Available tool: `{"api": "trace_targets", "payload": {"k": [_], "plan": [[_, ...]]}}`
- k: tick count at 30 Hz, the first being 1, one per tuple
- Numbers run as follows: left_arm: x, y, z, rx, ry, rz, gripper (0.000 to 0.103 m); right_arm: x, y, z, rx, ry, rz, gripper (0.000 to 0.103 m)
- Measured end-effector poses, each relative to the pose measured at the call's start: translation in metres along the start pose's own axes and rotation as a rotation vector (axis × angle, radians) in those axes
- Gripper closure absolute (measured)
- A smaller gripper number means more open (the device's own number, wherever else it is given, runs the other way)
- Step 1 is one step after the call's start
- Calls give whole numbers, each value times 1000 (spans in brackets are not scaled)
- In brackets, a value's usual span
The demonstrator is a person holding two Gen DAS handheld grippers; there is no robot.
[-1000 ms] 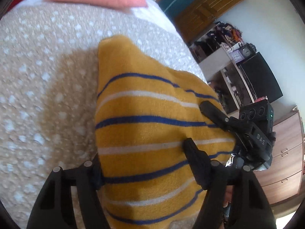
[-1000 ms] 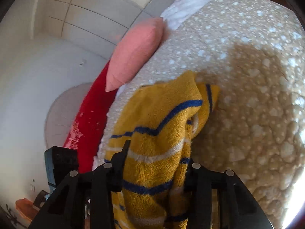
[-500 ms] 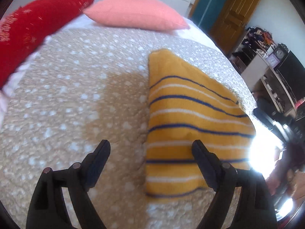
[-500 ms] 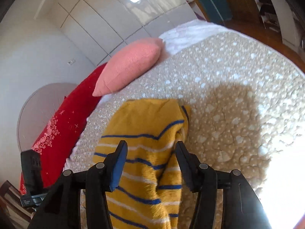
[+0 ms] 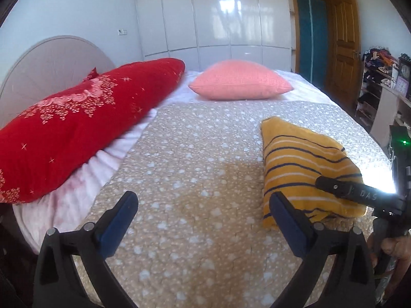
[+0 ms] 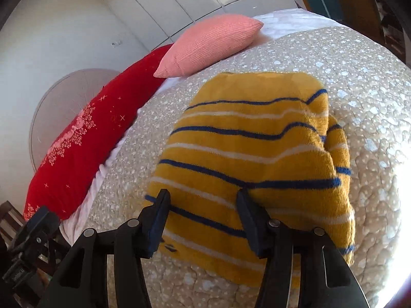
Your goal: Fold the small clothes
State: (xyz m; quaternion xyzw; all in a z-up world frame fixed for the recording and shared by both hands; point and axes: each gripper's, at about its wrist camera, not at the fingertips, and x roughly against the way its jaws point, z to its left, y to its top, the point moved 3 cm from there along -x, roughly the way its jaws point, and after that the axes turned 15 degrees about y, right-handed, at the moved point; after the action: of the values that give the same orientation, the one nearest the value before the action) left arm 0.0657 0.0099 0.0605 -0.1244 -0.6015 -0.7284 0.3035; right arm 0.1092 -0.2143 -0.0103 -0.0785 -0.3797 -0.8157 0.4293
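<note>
Left wrist view
Left tongs point(image 5: 203, 215): fingers spread wide, nothing between them, hanging above the speckled beige bedspread point(image 5: 195, 159).
Garment: yellow striped cloth point(image 5: 305, 169), folded into a rough rectangle, lies flat on the bedspread ahead and to the right of the left tongs; its near corner is just beside the right-hand finger, contact unclear.
Right tongs point(image 5: 359, 195): enter from the right edge, one dark finger reaching over the near right part of the cloth.
Beyond the tongs: red pillow point(image 5: 84, 125) far left, pink pillow point(image 5: 241, 83) straight ahead, white wardrobe doors point(image 5: 213, 15) behind, wooden door point(image 5: 344, 46) far right.

Right wrist view
Right tongs point(image 6: 203, 205): fingers parted, both tips resting on or just above the near edge of the cloth; no fabric pinched between them.
Garment: yellow striped cloth point(image 6: 257, 159) fills the space directly ahead of the tongs, folded layers bunched along its right side, lying on the bedspread point(image 6: 359, 82).
Left tongs point(image 6: 28, 241): low at the left edge, spread cannot be judged here.
Beyond: pink pillow point(image 6: 208, 43) ahead left, red pillow point(image 6: 84, 143) further left.
</note>
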Motion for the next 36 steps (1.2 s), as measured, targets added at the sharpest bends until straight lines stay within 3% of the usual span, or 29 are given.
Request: {"api": "trace_targets", "payload": {"k": [10, 17, 25, 31, 36], "plan": [[37, -21, 19, 40, -22, -8, 0, 66, -71, 54, 152, -103, -69, 31], [64, -30, 21, 51, -47, -21, 0, 90, -99, 67, 224, -219, -68, 29], [92, -38, 23, 60, -72, -60, 0, 112, -115, 75, 235, -253, -90, 25], [116, -35, 41, 155, -101, -142, 0, 126, -118, 88, 266, -291, -120, 22], [127, -33, 46, 155, -95, -208, 0, 125, -119, 94, 288, -306, -122, 21]]}}
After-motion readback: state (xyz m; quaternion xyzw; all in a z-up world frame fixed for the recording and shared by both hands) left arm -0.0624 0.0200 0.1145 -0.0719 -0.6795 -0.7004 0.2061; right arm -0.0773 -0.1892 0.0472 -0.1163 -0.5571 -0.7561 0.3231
